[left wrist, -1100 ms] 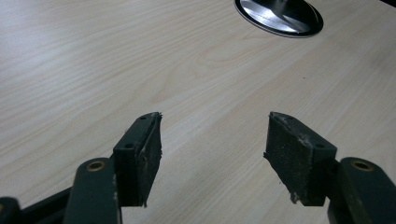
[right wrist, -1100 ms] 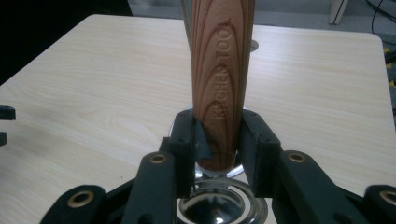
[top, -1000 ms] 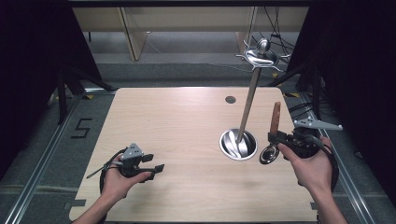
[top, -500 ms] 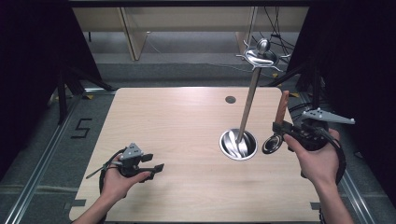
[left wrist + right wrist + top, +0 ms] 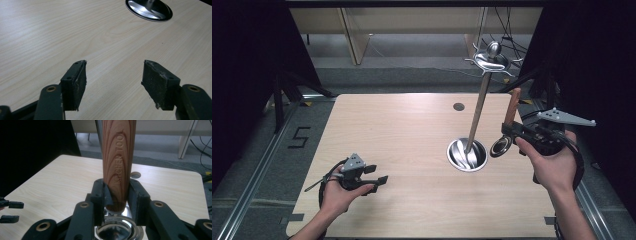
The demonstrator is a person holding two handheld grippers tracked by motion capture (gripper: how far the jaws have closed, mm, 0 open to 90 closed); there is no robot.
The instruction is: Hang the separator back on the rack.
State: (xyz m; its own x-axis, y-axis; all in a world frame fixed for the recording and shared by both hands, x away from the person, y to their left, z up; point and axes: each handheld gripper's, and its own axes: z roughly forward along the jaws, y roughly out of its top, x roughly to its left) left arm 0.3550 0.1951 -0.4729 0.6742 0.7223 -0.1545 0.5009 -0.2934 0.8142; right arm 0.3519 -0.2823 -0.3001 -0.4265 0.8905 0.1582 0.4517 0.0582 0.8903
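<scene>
The right gripper (image 5: pixel 116 195) clamps a wooden-handled tool (image 5: pixel 118 157), whose metal head is mostly hidden; the left gripper (image 5: pixel 113 77) stands apart.

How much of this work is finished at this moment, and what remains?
Done: the right gripper is shut on the wooden handle of a kitchen tool whose metal head is off the table. In hand: the tool is held upright beside the utensil stand. Left: probably hanging it on a hook at the stand's top. The left gripper rests open, empty.
</scene>
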